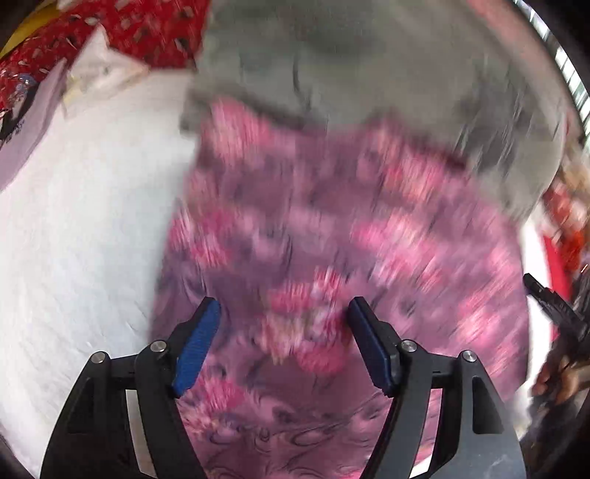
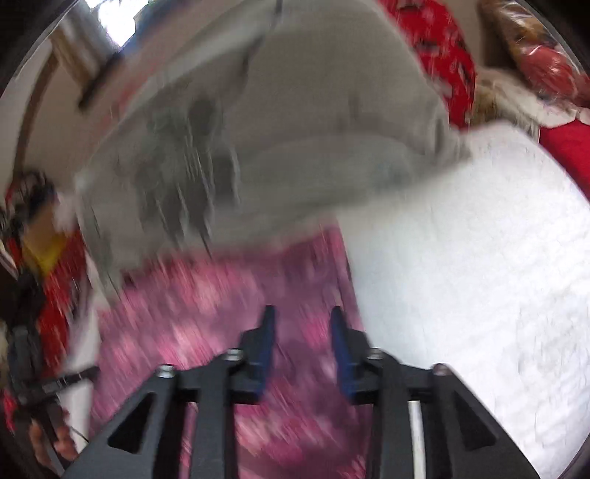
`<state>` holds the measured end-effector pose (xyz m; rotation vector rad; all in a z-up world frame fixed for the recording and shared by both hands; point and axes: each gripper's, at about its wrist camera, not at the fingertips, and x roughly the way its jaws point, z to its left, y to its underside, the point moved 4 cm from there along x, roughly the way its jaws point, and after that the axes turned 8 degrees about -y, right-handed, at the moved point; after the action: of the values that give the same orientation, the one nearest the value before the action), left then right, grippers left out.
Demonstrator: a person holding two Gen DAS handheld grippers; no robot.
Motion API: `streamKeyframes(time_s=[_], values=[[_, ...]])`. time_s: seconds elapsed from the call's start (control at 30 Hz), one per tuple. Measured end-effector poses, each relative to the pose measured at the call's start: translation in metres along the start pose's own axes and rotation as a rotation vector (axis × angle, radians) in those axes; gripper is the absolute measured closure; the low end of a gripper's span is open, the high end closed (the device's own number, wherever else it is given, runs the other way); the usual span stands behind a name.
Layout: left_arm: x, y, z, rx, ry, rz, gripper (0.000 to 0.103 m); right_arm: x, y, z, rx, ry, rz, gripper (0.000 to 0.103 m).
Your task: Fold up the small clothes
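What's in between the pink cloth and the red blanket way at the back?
A grey garment lies between them, overlapping the far end of the pink cloth with the red blanket beyond it. The left wrist view shows it, though it is blurry.

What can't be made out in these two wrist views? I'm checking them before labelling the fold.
- Pink patterned garment: print and edges smeared by motion blur in both views; its near end is cut off by the frame.
- Grey garment: type and folds unreadable from blur; its far edge leaves the frame.
- Left gripper and right gripper: open, but contact with the cloth is unclear.
- White bedsheet: partly covered.
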<state>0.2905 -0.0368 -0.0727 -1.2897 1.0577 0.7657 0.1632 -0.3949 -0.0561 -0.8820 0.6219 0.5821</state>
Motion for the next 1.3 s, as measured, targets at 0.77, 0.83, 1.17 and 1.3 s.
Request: streamKeyframes(time_s=[0.77, 0.83, 1.17, 1.3], values=[[-0.016, 0.027, -0.013, 0.033, -0.027, -0.004, 0.03, -0.013, 0.052, 0.03, -0.137, 0.212, 0.108, 0.064], [-0.017, 0.024, -0.01, 0.036, -0.019, -0.002, 0.03, -0.015, 0.054, 0.052, -0.161, 0.189, 0.099, 0.064], [-0.007, -0.009, 0.075, -0.063, 0.048, 0.085, 0.03, 0.009, 0.12, 0.213, -0.544, -0.01, 0.218, 0.055], [-0.003, -0.021, 0.123, -0.13, 0.071, 0.123, 0.03, 0.025, 0.165, 0.277, -0.738, -0.086, 0.251, 0.044]])
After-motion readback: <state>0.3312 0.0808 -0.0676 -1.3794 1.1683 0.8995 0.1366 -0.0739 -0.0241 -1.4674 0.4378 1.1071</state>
